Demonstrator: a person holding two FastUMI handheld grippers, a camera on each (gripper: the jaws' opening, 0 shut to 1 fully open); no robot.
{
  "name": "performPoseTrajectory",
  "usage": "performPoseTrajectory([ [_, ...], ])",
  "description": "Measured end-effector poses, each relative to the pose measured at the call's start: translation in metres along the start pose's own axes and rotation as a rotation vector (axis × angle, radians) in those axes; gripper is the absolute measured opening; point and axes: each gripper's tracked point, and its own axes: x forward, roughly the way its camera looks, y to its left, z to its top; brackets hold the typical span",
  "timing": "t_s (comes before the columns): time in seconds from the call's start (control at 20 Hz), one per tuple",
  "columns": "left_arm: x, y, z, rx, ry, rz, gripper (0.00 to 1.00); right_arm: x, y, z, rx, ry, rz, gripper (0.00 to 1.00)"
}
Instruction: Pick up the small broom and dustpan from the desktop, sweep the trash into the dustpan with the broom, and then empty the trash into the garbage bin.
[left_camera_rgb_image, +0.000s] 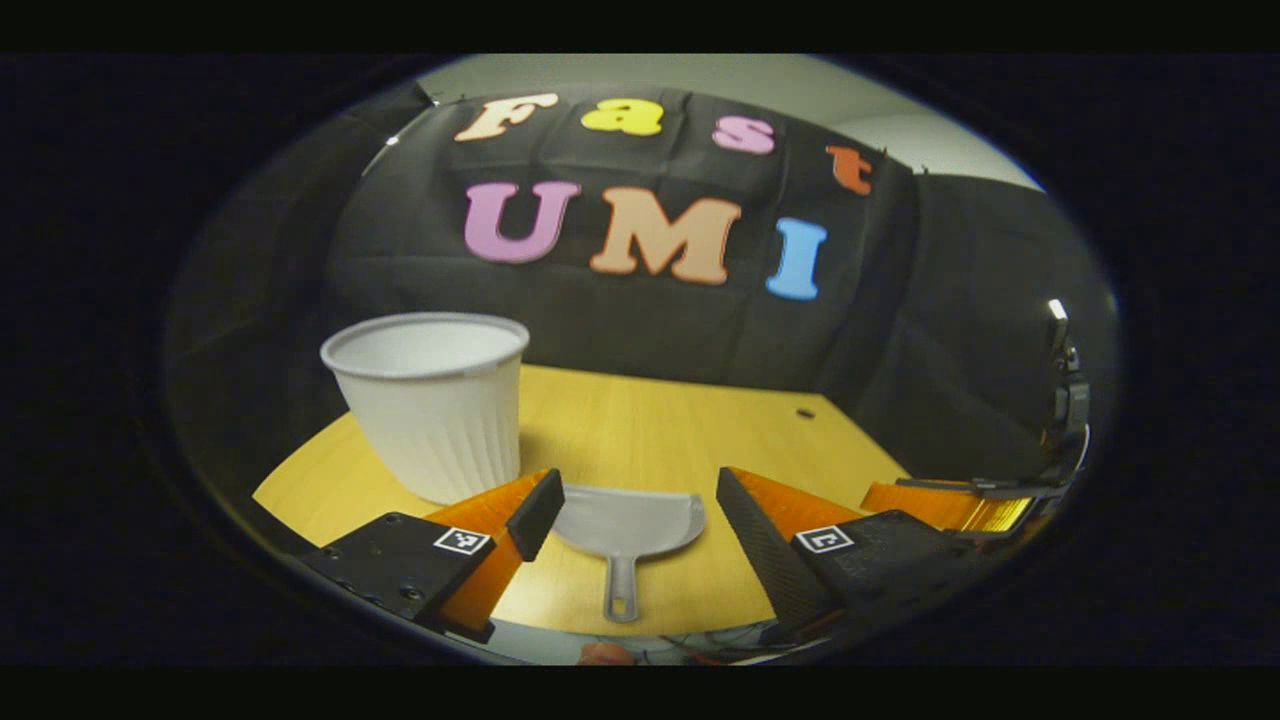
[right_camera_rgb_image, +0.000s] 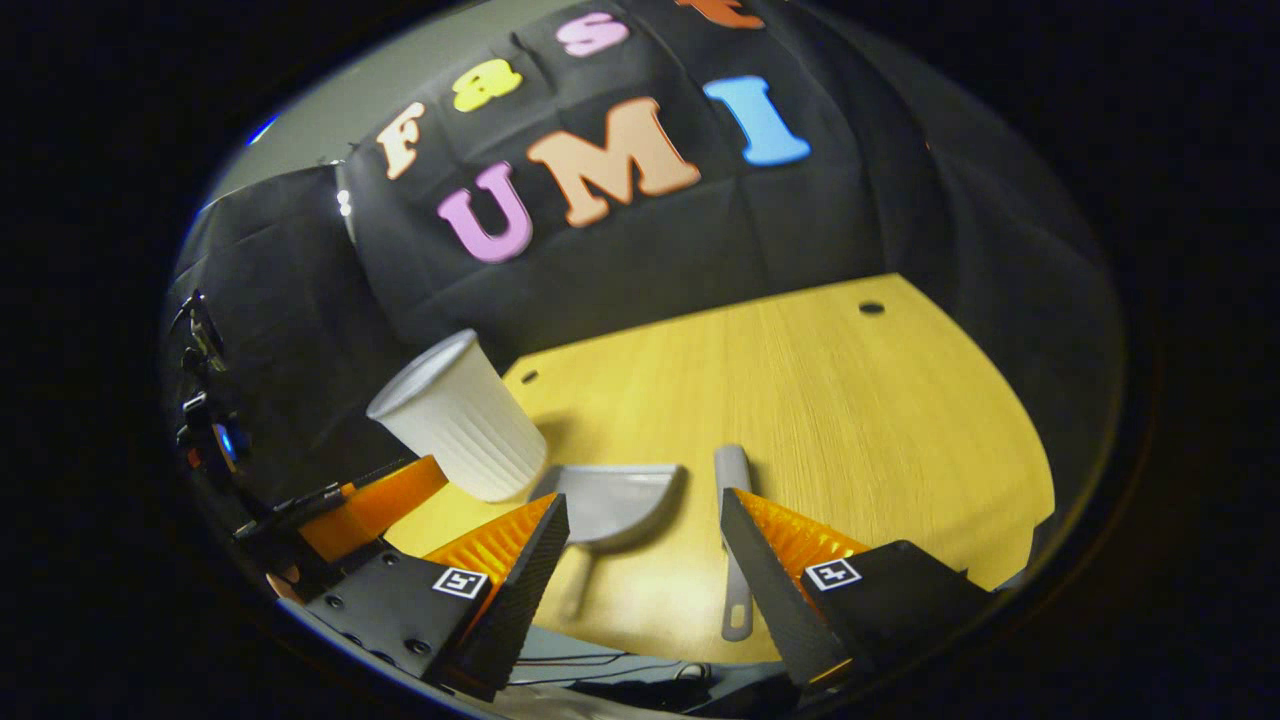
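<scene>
White bin (left_camera_rgb_image: 430, 400) just beside dustpan (left_camera_rgb_image: 628, 520)

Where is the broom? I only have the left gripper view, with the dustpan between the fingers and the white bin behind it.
Observer: In the right gripper view the broom lies flat on the table, just right of the dustpan and apart from it, handle toward the camera.
Operator: Is the right gripper holding it?
Observer: No. The right gripper is open; one of its fingers just hides part of the broom's handle.
</scene>
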Motion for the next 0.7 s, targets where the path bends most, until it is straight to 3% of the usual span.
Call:
performPoseTrajectory([
  [0.15,-0.022,-0.001,0.052,-0.005,-0.204,0.009,0.93,-0.035,0.012,0.031,-0.118,-0.226,-0.080,0.99],
  [0.25,-0.050,0.001,0.081,0.018,-0.274,0.022,0.93,-0.047,0.017,0.039,-0.184,-0.318,-0.125,0.98],
  [0.4,-0.071,-0.007,0.107,0.019,-0.342,0.002,0.94,-0.045,0.020,0.038,-0.254,-0.366,-0.142,0.98],
  [0.7,-0.067,-0.008,0.104,0.040,-0.353,-0.013,0.94,-0.052,0.023,0.036,-0.289,-0.363,-0.128,0.98],
])
